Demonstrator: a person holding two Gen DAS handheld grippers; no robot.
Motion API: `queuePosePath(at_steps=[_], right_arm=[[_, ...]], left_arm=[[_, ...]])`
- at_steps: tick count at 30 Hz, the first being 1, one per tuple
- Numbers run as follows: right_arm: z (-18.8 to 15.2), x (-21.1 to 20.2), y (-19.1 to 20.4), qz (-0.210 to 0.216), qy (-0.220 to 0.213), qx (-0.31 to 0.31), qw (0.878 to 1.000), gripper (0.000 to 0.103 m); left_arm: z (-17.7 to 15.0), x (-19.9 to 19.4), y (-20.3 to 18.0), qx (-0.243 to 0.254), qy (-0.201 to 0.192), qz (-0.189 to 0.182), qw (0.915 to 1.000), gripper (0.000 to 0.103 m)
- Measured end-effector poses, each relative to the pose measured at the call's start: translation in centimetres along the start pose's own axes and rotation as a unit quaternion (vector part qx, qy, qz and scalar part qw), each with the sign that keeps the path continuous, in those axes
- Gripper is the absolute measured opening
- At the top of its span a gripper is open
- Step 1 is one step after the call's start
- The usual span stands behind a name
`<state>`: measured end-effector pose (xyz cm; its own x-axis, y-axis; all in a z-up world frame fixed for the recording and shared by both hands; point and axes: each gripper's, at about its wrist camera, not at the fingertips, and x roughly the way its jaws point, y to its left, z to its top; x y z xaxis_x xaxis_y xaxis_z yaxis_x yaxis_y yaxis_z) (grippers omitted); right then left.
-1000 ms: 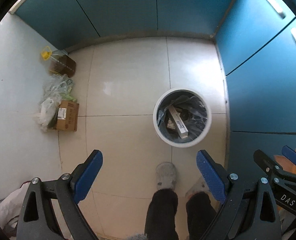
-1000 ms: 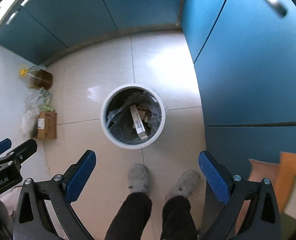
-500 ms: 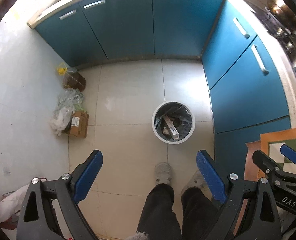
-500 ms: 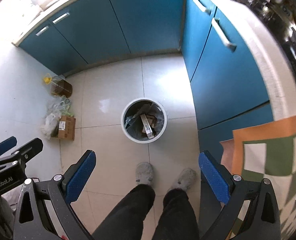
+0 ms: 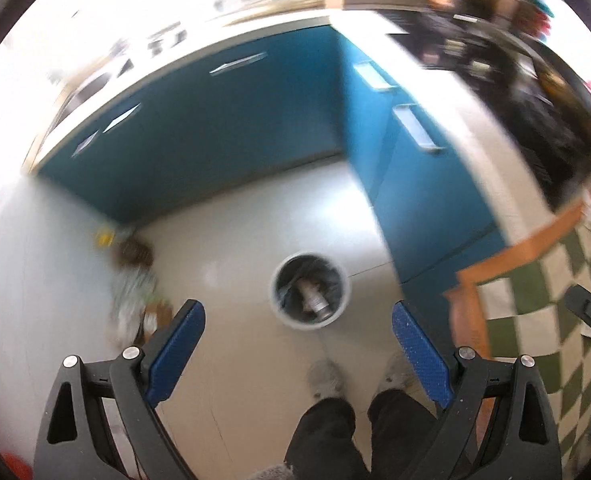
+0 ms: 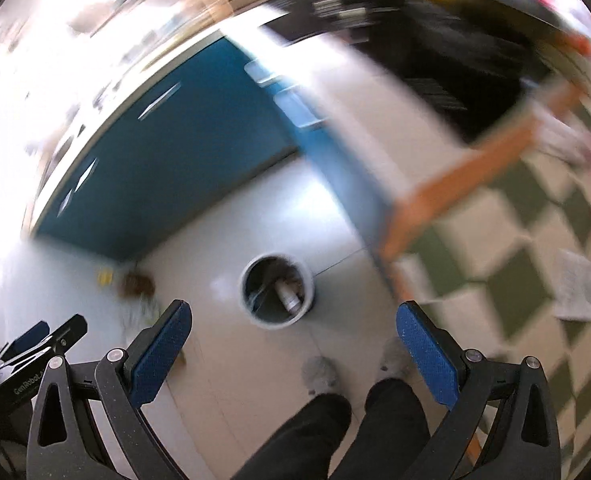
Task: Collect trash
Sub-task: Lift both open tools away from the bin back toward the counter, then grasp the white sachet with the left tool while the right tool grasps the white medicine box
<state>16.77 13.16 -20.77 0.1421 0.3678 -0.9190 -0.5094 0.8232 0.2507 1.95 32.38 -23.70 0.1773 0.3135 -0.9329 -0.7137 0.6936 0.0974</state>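
A round white trash bin with a dark liner stands on the pale tiled floor far below, with a box and other scraps inside. My left gripper is open and empty, high above the floor. My right gripper is open too, with nothing between its blue pads. Both views are blurred by motion. A table with a green-and-white checked cloth comes in at the right, with white paper lying on it.
Blue cabinets line the back and right walls. A brown bottle with a yellow cap, plastic bags and a cardboard box sit by the left wall. A person's legs and grey slippers stand below the grippers.
Both grippers have risen well above the floor, so the bin looks smaller. The countertops and the checked tablecloth have come into view. Both grippers stayed open.
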Motion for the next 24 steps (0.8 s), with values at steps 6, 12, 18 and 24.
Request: queuePosePath(at_steps=[6, 12, 18, 24], right_arm=[[-0.2, -4.8, -17.8, -0.08, -0.038, 0.171, 0.981, 0.103], [-4.3, -7.4, -32.6, -0.136, -0.042, 0.315, 0.938, 0.103], [-7.5, -7.9, -40.6, -0.152, -0.038, 0.381, 0.911, 0.103], [-6.8, -8.0, -45.7, -0.151, -0.049, 0.403, 0.901, 0.103]], left_arm=[[2.4, -0.4, -17.8, 0.15, 0.022, -0.09, 0.9843, 0.095], [-1.0, 2.7, -34.3, 0.26, 0.128, -0.172, 0.9416, 0.095], [-3.2, 6.9, -43.6, 0.267, 0.2, -0.168, 0.9277, 0.095], [-3.9, 5.9, -46.8, 0.304, 0.138, -0.11, 0.9362, 0.067]])
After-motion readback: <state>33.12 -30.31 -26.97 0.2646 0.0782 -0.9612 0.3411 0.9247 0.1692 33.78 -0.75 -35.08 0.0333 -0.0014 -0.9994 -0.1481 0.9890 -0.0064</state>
